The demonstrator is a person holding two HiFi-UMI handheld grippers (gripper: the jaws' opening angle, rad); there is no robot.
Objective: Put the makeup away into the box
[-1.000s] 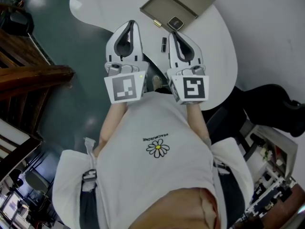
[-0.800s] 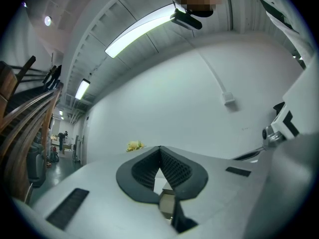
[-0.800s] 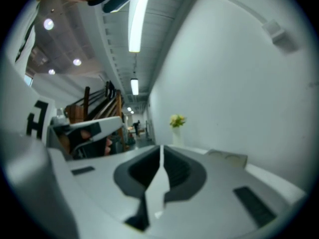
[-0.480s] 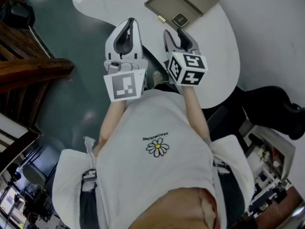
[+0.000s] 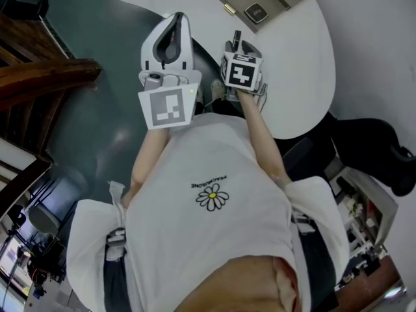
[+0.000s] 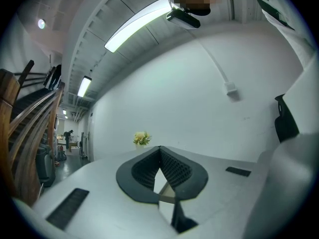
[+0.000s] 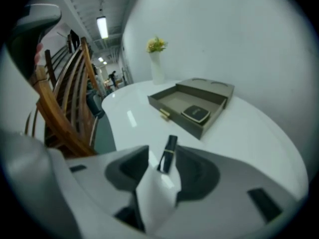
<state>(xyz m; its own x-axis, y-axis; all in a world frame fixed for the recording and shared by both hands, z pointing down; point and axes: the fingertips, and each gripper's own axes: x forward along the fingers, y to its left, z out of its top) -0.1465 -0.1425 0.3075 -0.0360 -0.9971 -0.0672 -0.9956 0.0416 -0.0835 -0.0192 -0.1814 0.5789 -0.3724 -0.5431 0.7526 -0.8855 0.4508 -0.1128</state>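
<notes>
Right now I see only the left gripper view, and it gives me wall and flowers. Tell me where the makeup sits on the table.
Observer: A black makeup tube with a gold band lies on the white table, on the person's side of the open box.
Operator: Report the right tongs.
Observer: The right tongs point down at that tube. They have just been opening, and the tube shows in the gap between them, not gripped.
Operator: Now give me the box's contents.
Observer: One black compact lies inside it.
</notes>
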